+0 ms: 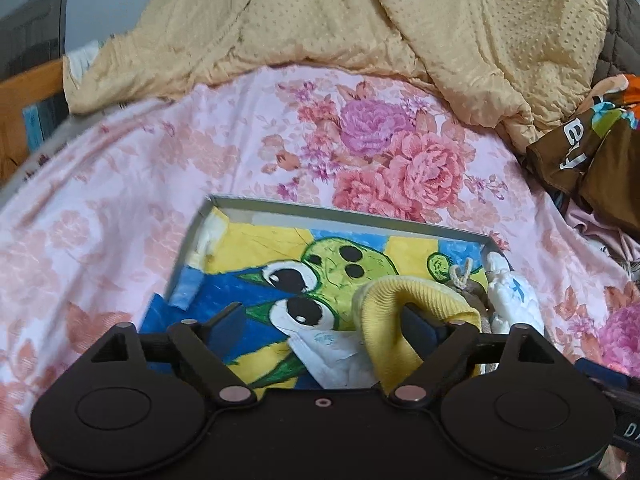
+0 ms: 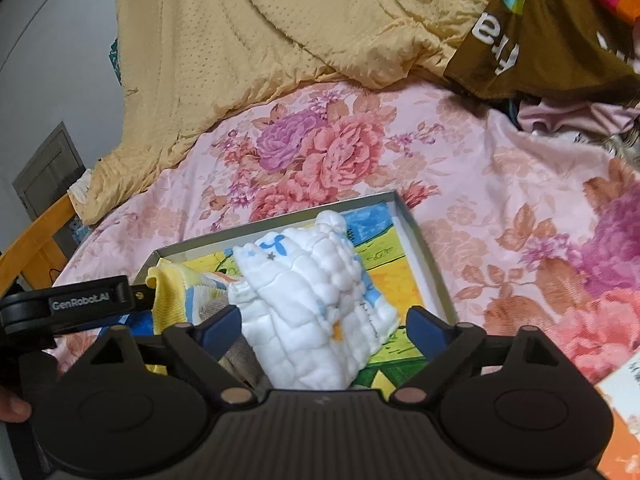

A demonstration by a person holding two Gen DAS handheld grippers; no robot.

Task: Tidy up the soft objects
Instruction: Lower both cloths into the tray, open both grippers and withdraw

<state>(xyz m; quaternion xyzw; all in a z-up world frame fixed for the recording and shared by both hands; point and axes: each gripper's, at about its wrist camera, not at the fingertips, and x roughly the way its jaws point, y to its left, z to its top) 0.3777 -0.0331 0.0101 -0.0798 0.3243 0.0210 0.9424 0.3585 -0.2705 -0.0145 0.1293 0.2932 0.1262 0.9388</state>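
Observation:
A shallow grey box (image 1: 340, 214) lined with a bright cartoon picture lies on the floral bedsheet. In the left wrist view my left gripper (image 1: 322, 324) stands open over the box, with a yellow knitted cloth (image 1: 404, 292) looped over its right finger (image 1: 418, 324). A white quilted cloth (image 1: 514, 296) lies at the box's right end beside a grey-brown cloth (image 1: 474, 300). In the right wrist view my right gripper (image 2: 324, 324) is open, and the white quilted cloth (image 2: 316, 292) sits between its fingers with the pads apart from it. The left gripper's body (image 2: 80, 304) shows at the left beside the yellow cloth (image 2: 168, 292).
A crumpled pale yellow quilt (image 1: 360, 20) covers the far side of the bed. A brown printed fabric with white letters (image 2: 532, 40) lies at the far right. A wooden bed frame (image 2: 44, 236) borders the left. An orange book or card (image 2: 624, 428) lies at the near right.

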